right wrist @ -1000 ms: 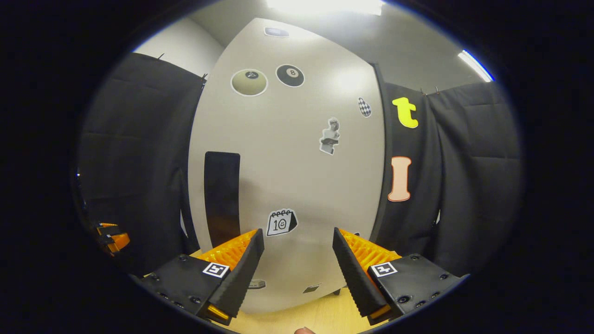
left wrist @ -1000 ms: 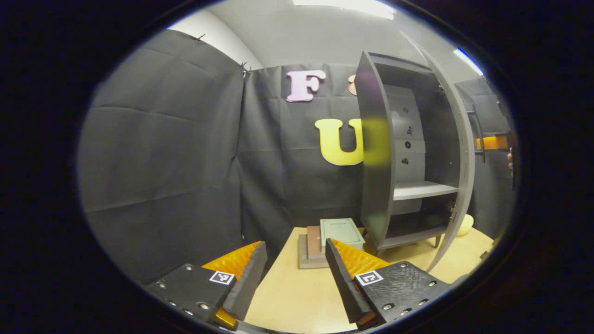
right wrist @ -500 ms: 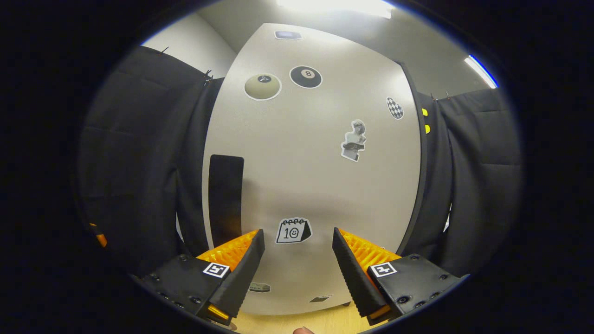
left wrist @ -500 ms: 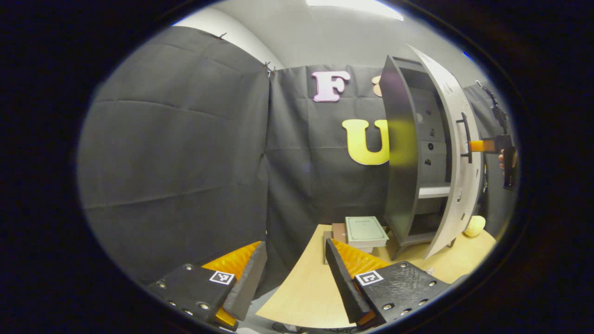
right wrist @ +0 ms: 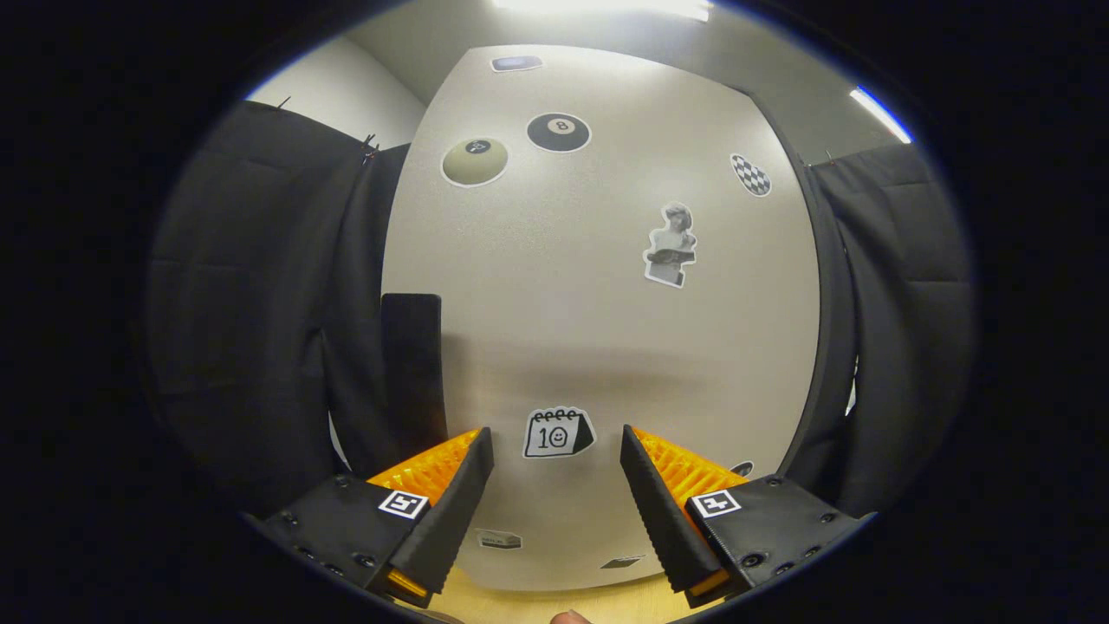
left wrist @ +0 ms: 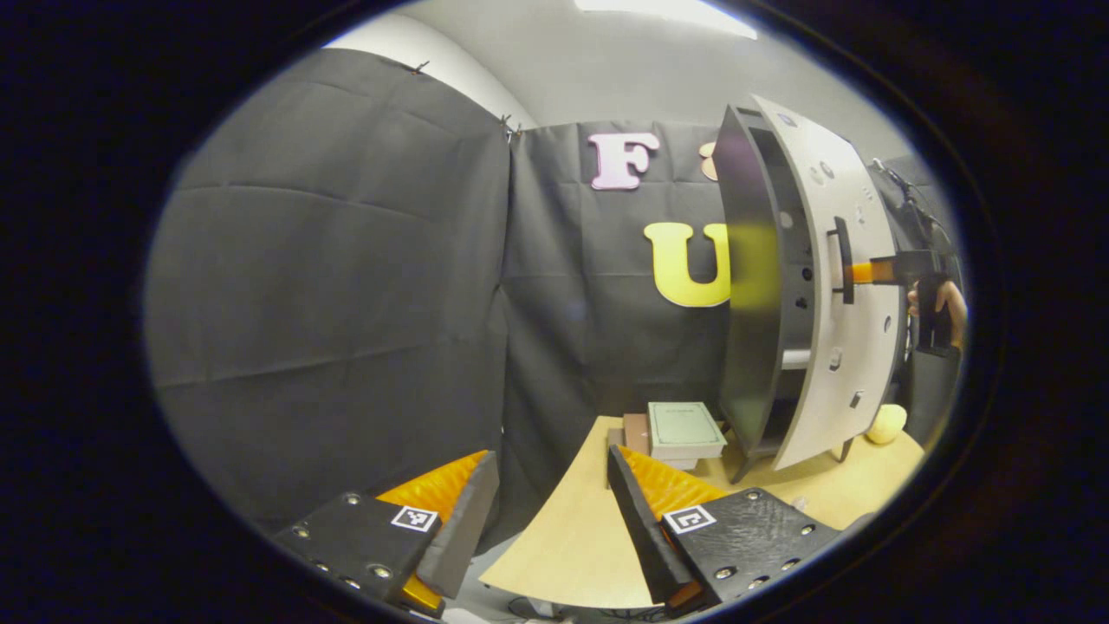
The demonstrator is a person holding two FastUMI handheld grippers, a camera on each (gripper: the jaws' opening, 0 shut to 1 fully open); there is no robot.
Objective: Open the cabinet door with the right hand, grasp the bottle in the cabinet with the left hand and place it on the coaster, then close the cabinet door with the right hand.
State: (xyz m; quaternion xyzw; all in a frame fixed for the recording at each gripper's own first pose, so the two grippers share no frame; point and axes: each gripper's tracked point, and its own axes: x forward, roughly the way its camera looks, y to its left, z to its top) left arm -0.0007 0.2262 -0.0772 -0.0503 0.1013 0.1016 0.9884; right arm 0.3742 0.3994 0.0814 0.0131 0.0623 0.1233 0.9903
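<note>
Both hand-held grippers, left [left wrist: 548, 520] and right [right wrist: 554, 503], wide apart; cabinet [left wrist: 745, 286] door [right wrist: 598, 286] ajar

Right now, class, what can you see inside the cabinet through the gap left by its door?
Inside the cabinet, a light shelf and a pale back panel show. The door covers the rest, so what stands there cannot be seen.
</note>
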